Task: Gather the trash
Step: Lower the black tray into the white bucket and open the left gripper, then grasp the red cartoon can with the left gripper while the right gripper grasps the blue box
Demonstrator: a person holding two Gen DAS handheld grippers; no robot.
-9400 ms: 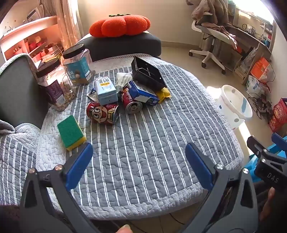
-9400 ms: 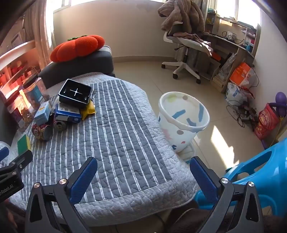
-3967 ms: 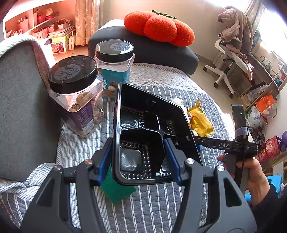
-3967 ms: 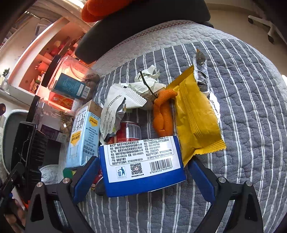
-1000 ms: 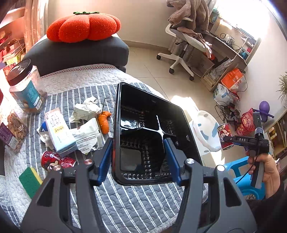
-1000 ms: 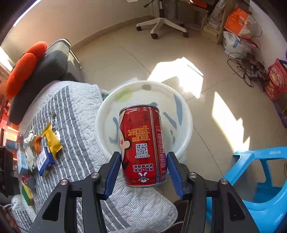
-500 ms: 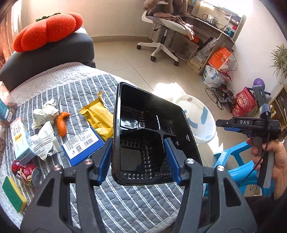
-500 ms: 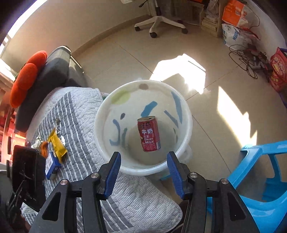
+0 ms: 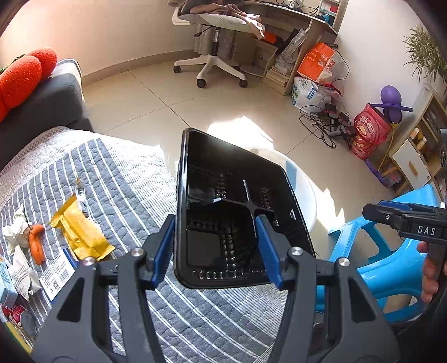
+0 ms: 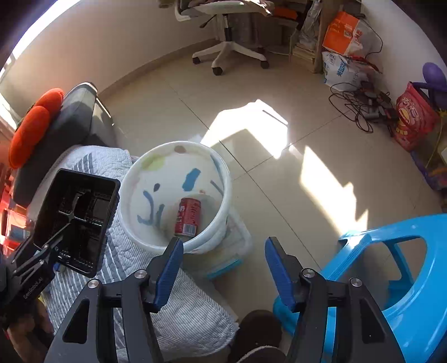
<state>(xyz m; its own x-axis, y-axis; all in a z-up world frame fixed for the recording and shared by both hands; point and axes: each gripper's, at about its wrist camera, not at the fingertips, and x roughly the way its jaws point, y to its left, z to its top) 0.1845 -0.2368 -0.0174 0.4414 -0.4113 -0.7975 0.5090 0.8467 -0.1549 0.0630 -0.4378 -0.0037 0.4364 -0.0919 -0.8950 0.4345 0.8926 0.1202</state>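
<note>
Left gripper [image 9: 215,247]: clenched on the black food tray [image 9: 234,206]; blue pads press its two long sides at the near end, and the tray tilts up and away over the edge of the quilt.
Right gripper [image 10: 223,268]: jaws opening, nothing between them; it points down at the floor just near of the bin.
Trash bin [image 10: 223,178]: white pail with coloured marks, on the tiled floor just beside the quilted seat; in the left wrist view the tray hides most of it.
Red can [image 10: 188,213]: lying on its side at the bottom of the bin.
Quilt [image 9: 125,178]: grey with white stripes, left of the bin.
Litter on quilt: yellow wrapper [image 9: 79,233], orange peel [image 9: 37,244], crumpled paper [image 9: 16,227], blue-edged carton [image 9: 57,275], second red can [image 9: 19,318] at the near left edge.
Blue plastic stool [image 10: 391,265]: near right, close to the bin.
Far side: office chair [image 9: 215,25], bags and cables by the wall.
Far left: orange cushion [image 10: 33,125] on a dark seat.
</note>
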